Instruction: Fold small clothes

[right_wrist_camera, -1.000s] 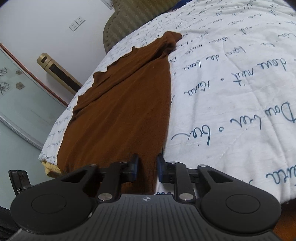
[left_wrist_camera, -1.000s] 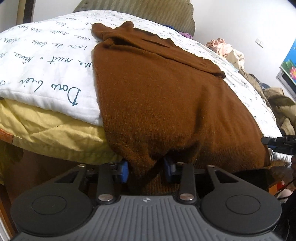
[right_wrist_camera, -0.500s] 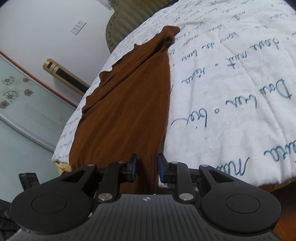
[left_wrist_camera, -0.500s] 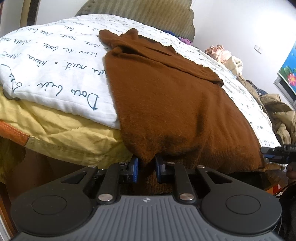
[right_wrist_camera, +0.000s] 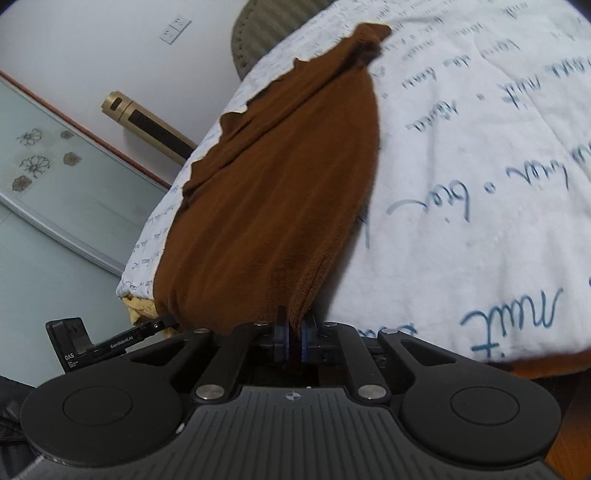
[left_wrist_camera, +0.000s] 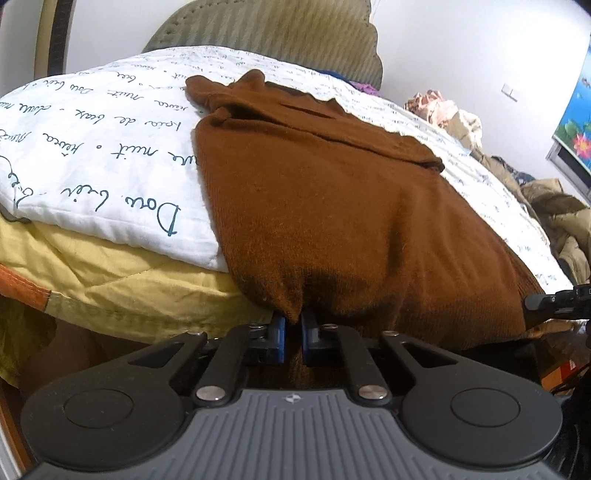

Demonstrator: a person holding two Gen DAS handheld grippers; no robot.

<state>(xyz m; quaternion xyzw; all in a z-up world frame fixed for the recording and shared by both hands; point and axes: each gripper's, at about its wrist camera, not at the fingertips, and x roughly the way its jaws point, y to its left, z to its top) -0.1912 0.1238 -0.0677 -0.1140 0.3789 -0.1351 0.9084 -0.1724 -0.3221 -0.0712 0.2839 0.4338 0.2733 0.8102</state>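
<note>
A brown knit sweater (left_wrist_camera: 351, 206) lies lengthwise on a white quilt (left_wrist_camera: 92, 158) with blue script, its hem hanging over the bed's near edge. My left gripper (left_wrist_camera: 293, 325) has its jaws closing, and the blue pads pinch the hem at its left corner. In the right wrist view the same sweater (right_wrist_camera: 280, 192) stretches away, and my right gripper (right_wrist_camera: 294, 330) has its jaws closing with the pads pressed on the hem's right corner. Each gripper shows at the edge of the other's view: the right gripper (left_wrist_camera: 557, 301) and the left gripper (right_wrist_camera: 110, 343).
A yellow blanket (left_wrist_camera: 110, 273) sticks out under the quilt at the bed edge. A padded headboard (left_wrist_camera: 266, 29) stands at the far end. Heaped clothes (left_wrist_camera: 554, 206) lie to the right of the bed. A gold cylinder (right_wrist_camera: 147, 122) and a glass panel (right_wrist_camera: 55, 184) stand by the wall.
Both grippers' jaws have narrowed from a visible gap to a pinch on the sweater's hem. The hands have stayed about where they were.
</note>
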